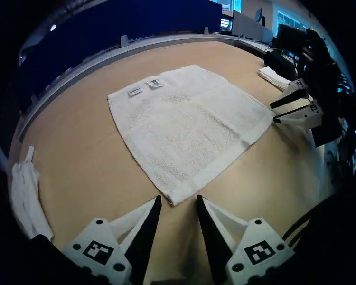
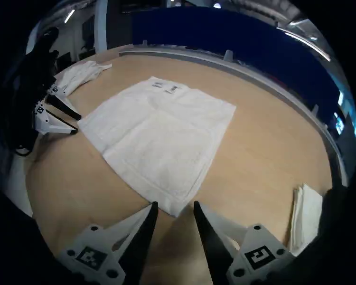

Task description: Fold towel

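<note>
- Corner of the towel (image 1: 187, 123) sits right at the mouth of the left gripper (image 1: 178, 198), pretty much in line with the gap between its two fingertips.
- That gripper's fingers are spread apart with nothing pinched. Neither finger presses on the corner.
- From there the towel runs away ahead of the gripper, flat and unfolded on the tan worktop (image 1: 83, 156). It's turned corner-on, with two small tags (image 1: 145, 88) near its far edge.
- Same deal on the other side: the right gripper (image 2: 174, 204) has a different corner of the towel poking in between its fingertips. Its fingers are wide and not clamping anything.
- In the left gripper view, the right gripper is way off ahead and to the right, its spread tips right at the towel's right-hand corner.
- In the right gripper view, the left gripper is far ahead on the left, tips pointed at the towel's left corner.
- Off to the left of the left gripper there's a crumpled cloth (image 1: 23, 194), well apart from the towel.
- A folded cloth (image 2: 306, 218) lies to the right of the right gripper, also clear of the towel.
- Beyond the towel, a blue partition (image 1: 107, 28) runs along the far side of the worktop.
</note>
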